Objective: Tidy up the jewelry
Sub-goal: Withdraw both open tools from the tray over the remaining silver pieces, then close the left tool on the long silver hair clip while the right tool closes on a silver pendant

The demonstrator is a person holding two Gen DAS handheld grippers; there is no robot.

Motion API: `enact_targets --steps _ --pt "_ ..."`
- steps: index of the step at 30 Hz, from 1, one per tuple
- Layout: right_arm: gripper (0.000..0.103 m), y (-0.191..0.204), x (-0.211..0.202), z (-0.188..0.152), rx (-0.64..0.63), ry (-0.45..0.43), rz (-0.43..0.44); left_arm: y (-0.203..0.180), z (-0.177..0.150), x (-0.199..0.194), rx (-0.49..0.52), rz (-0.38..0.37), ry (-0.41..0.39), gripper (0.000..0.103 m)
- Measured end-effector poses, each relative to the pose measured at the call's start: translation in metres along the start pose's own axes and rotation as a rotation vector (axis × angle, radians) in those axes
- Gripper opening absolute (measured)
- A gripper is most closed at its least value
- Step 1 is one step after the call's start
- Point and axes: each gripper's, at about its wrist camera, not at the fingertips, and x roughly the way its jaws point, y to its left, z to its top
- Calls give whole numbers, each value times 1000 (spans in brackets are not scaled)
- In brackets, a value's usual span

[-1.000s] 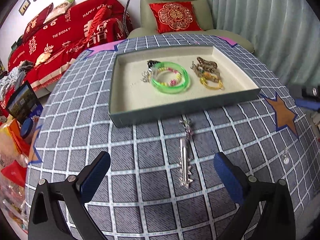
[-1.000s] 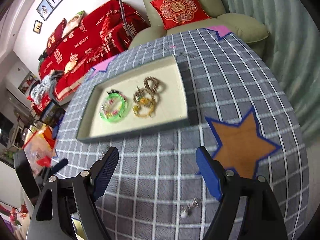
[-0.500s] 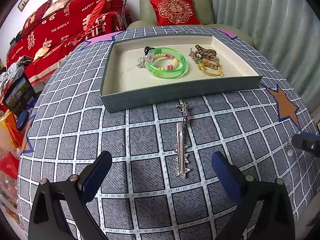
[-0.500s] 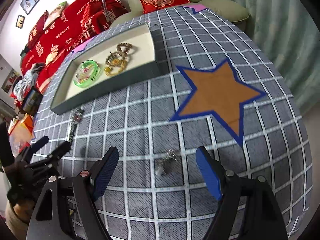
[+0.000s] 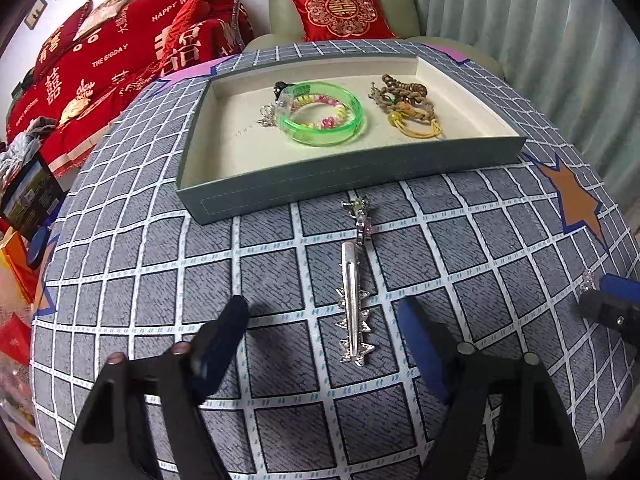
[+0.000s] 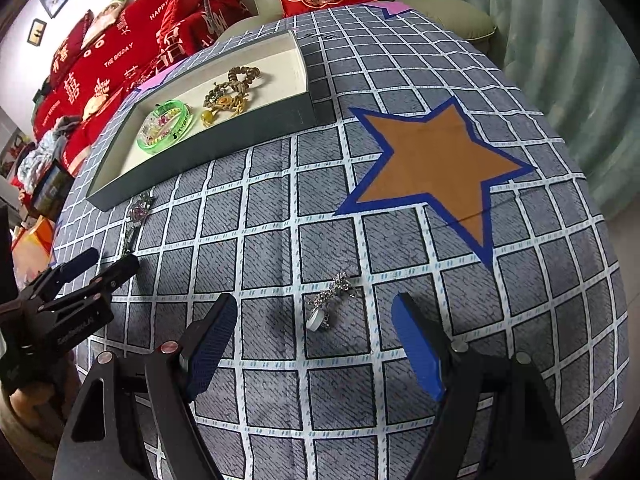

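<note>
A long silver hair clip point(image 5: 353, 300) lies on the checked tablecloth, its near end between the fingers of my left gripper point(image 5: 322, 312). The left jaws are closing and the pads stand clear of the clip. A small silver ring with a sparkly top point(image 6: 328, 306) lies between the open fingers of my right gripper point(image 6: 314, 308), untouched. The grey tray point(image 5: 320, 184) beyond holds a green bangle point(image 5: 324, 114) and braided cord bracelets point(image 5: 404, 100). In the right wrist view my left gripper point(image 6: 108, 260) shows at the left, over the clip point(image 6: 136, 216).
An orange star with a blue border point(image 6: 432, 156) is taped to the cloth right of the tray point(image 6: 208, 148). A red-covered sofa point(image 5: 100, 60) and a green armchair with a red cushion point(image 5: 340, 8) stand behind the round table. Curtains hang at the right.
The left fingers have drawn closer together around the clip's near end. The right gripper has come down over the ring, which now lies between its fingers.
</note>
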Motion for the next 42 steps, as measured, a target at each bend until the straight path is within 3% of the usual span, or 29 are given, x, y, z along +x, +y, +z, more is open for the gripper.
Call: enact_targets --steps 6,13,20,30,42 --pt "82 1 1 0 -5 -1 -3 -7 3 0 29 -35 -4 64" --pt "82 4 2 -2 -19 -5 -16 -17 3 -4 61 -67 -10 25" --pt "82 4 2 -2 -21 -5 -16 -7 -1 -7 2 -94 -14 25" --pt "82 10 0 2 -33 -16 -19 10 -10 -17 -45 -77 -36 25" --pt "82 90 23 38 -156 -7 89 43 -13 -25 -98 5 -53 25"
